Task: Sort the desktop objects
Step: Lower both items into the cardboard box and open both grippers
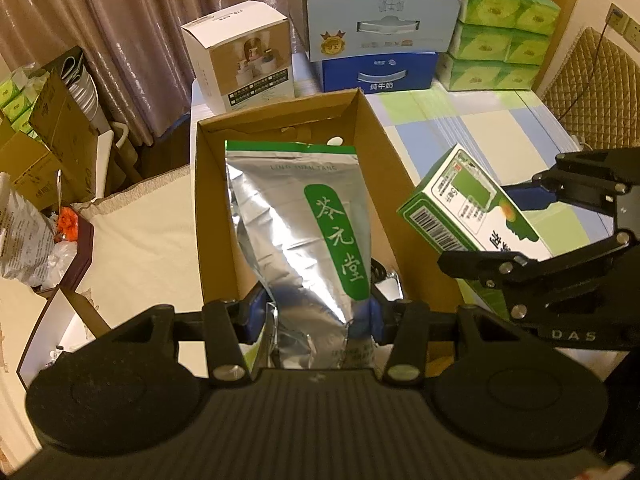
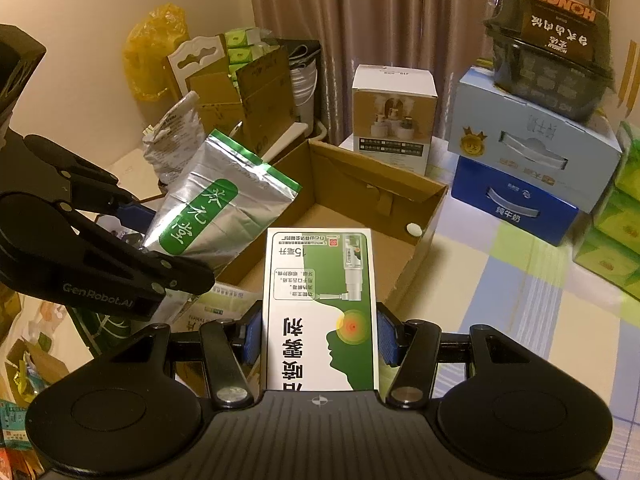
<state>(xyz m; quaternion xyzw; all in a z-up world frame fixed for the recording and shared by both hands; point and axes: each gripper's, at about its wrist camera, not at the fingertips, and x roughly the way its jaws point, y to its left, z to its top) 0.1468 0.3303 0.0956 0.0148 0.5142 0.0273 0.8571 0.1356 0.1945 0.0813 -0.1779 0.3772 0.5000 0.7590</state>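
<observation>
My left gripper (image 1: 316, 316) is shut on a silver foil pouch (image 1: 296, 232) with a green label and holds it over the open cardboard box (image 1: 208, 208). The pouch also shows in the right wrist view (image 2: 216, 208), tilted above the box's left wall. My right gripper (image 2: 320, 336) is shut on a green and white medicine box (image 2: 320, 304) and holds it at the cardboard box's (image 2: 424, 208) near edge. The medicine box shows in the left wrist view (image 1: 468, 212), to the right of the cardboard box.
At the back of the checked tablecloth (image 1: 480, 120) stand a white product box (image 1: 244, 56), stacked milk cartons (image 1: 376, 40) and green tissue packs (image 1: 500, 32). Cardboard boxes and bags (image 1: 48, 140) crowd the left. A small white cap (image 2: 414, 229) lies inside the cardboard box.
</observation>
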